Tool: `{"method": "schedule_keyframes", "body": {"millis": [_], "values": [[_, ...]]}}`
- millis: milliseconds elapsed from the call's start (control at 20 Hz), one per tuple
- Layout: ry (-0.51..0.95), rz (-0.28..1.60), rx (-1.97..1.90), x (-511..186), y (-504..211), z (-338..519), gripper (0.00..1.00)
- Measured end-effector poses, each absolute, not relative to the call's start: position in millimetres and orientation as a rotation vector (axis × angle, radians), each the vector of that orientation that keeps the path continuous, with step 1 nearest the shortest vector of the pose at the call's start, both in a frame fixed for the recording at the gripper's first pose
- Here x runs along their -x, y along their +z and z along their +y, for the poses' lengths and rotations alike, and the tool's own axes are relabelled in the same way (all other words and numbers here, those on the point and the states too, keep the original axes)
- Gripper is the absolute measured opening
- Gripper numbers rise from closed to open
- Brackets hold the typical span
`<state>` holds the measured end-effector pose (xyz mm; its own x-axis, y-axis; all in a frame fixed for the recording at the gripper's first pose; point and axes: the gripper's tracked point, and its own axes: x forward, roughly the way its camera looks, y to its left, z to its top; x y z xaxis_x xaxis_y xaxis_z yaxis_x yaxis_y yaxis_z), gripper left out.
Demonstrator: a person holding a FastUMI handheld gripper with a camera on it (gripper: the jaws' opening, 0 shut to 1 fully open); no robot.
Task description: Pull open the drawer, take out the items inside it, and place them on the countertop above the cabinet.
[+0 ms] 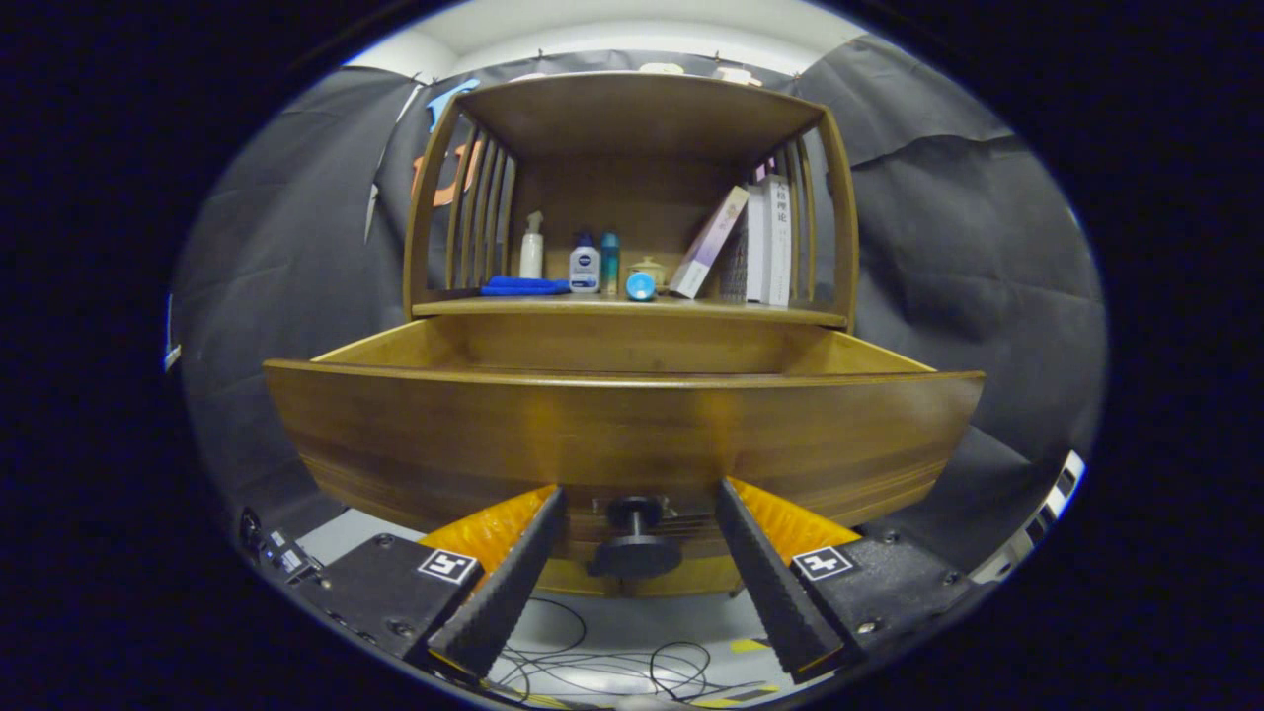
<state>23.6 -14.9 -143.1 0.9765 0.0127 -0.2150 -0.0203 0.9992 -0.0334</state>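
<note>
Backdrop: black cloth wall (948, 247) hangs behind and to both sides of the furniture; a pale ceiling strip shows above it.
Cabinet: wooden cabinet (632, 118) with slatted sides and an open shelf bay over a drawer.
Countertop: wooden countertop (632, 307) forms the floor of the shelf bay, directly above the drawer opening.
Drawer: wooden drawer (622, 434) stands pulled out toward the camera; its curved front panel spans the view, and the inner side walls and back wall are visible above the front edge. Contents cannot be seen over the front panel.
Knob: dark round knob (634, 543) sits at the lower middle of the drawer front, between the two fingers, touched by neither.
Jaws: gripper (637, 513) has its jaws spread wide, one ribbed black finger on each side of the knob, tips close to the drawer front; nothing is pinched.
Countertop, left end: folded blue cloth (524, 286) lies at the front edge; a white spray bottle (531, 249) stands behind it.
Countertop, middle: white bottle with blue cap (585, 263), slim teal bottle (610, 263), small cream lidded pot (648, 268), and a blue-capped container (640, 286) lying at the front edge.
Countertop, right end: white books (768, 242) stand upright; one book (709, 242) leans against them.
Floor: pale floor (612, 632) with loose black cables (632, 667) below the drawer.
</note>
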Motion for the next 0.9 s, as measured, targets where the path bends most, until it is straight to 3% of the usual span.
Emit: {"method": "schedule_keyframes", "body": {"millis": [900], "values": [[-0.001,0.234,-0.007,-185.9,-115.4,2.1,1.0]]}}
